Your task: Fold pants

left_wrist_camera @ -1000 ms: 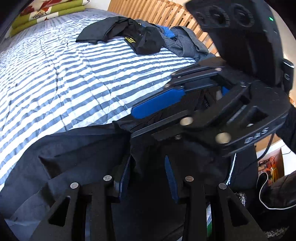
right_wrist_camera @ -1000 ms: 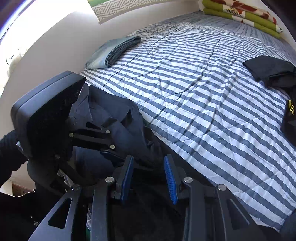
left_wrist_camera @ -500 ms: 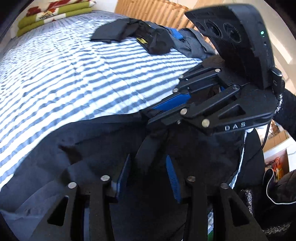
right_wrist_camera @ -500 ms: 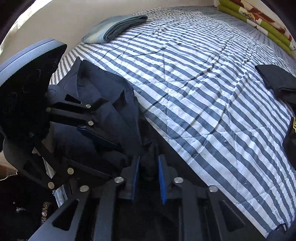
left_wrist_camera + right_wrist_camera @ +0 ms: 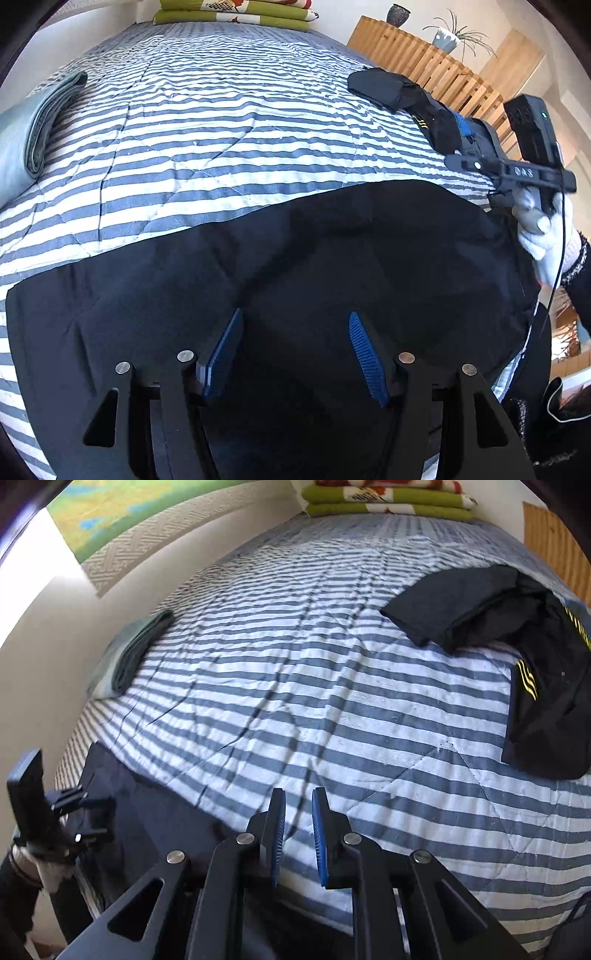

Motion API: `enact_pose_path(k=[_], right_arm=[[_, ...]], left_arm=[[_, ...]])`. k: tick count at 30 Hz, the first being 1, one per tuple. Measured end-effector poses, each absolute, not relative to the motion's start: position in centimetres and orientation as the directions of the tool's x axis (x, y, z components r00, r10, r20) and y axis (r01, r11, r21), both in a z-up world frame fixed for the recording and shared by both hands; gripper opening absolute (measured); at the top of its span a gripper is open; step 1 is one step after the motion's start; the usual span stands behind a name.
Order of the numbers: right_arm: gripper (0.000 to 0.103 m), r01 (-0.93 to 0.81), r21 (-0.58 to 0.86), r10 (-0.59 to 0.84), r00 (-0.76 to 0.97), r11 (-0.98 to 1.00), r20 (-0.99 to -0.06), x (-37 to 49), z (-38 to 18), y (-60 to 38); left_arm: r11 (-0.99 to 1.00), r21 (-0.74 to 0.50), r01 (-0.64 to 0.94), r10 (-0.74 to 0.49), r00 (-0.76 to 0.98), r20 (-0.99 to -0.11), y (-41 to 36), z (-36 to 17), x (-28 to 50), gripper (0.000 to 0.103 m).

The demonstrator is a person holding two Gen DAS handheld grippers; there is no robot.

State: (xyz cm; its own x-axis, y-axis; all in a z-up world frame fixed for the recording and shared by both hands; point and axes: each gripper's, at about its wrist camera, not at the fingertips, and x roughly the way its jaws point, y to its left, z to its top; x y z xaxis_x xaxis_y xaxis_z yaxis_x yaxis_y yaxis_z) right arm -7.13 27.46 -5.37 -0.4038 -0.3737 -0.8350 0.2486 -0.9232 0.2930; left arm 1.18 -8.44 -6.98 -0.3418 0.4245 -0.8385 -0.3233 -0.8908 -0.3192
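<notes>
Dark navy pants (image 5: 332,258) lie spread flat across the near edge of the striped bed (image 5: 221,122). My left gripper (image 5: 293,314) hovers over their middle, open wide, with nothing between its blue pads. In the right wrist view the left gripper (image 5: 86,818) sits at the pants' (image 5: 155,812) far left end. My right gripper (image 5: 298,794) is closed to a narrow slit at the pants' right edge, the cloth caught low between its pads. From the left wrist view, the right gripper (image 5: 465,166) is at the pants' right corner, held by a white-gloved hand (image 5: 546,236).
A folded grey-green cloth (image 5: 33,136) lies at the bed's left side by the wall. A pile of dark clothes (image 5: 498,620) with yellow stripes sits at the right. Green cushions (image 5: 232,11) are at the head, and a wooden slatted panel (image 5: 424,55) stands beyond the right side.
The bunched pants have been drawn out flat along the bed's edge. The two grippers moved apart, left and right. My left gripper let go and opened wide; the right closed tighter.
</notes>
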Motion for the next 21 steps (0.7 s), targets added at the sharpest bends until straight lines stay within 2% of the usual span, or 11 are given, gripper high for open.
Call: enact_pose_path(k=[4, 7, 9, 12, 15, 18, 21], right_arm=[[0.014, 0.438, 0.278, -0.451, -0.363, -0.855, -0.815, -2.5, -4.0, 23.7], [0.013, 0.457, 0.154, -0.324, -0.320, -0.876, -0.891, -2.1, -8.0, 21.1], [0.011, 0.480, 0.099, -0.295, -0.352, -0.871, -0.888, -2.0, -9.2, 20.9], [0.014, 0.417, 0.153, -0.316, -0.357, -0.896, -0.879, -1.8, -7.7, 22.2], [0.014, 0.439, 0.194, -0.369, -0.359, -0.877, -0.857, 0.9, -5.3, 22.4], [0.016, 0.505, 0.279, -0.467, -0.294, -0.817, -0.834, 5.6, -4.1, 20.5], [0.018, 0.567, 0.240, -0.462, -0.287, -0.788, -0.839, 9.2, -4.7, 16.6]], left_arm=[[-0.890, -0.350, -0.293, 0.442, -0.358, -0.823, -10.8, -7.0, 1.5, 0.063], [-0.920, -0.310, -0.239, 0.384, -0.396, -0.834, -13.2, -6.8, 2.5, 0.063], [-0.946, -0.280, -0.165, 0.324, -0.421, -0.847, -15.0, -6.4, 3.2, 0.063], [-0.966, -0.255, -0.047, 0.246, -0.480, -0.842, -19.4, -4.7, 5.2, 0.063], [-0.962, -0.269, 0.052, 0.206, -0.507, -0.837, -22.8, -3.4, 7.7, 0.064], [-0.969, -0.233, 0.083, 0.160, -0.506, -0.848, -24.5, -3.1, 9.7, 0.070], [-0.959, -0.241, 0.147, 0.140, -0.493, -0.859, -26.2, -3.8, 11.1, 0.076]])
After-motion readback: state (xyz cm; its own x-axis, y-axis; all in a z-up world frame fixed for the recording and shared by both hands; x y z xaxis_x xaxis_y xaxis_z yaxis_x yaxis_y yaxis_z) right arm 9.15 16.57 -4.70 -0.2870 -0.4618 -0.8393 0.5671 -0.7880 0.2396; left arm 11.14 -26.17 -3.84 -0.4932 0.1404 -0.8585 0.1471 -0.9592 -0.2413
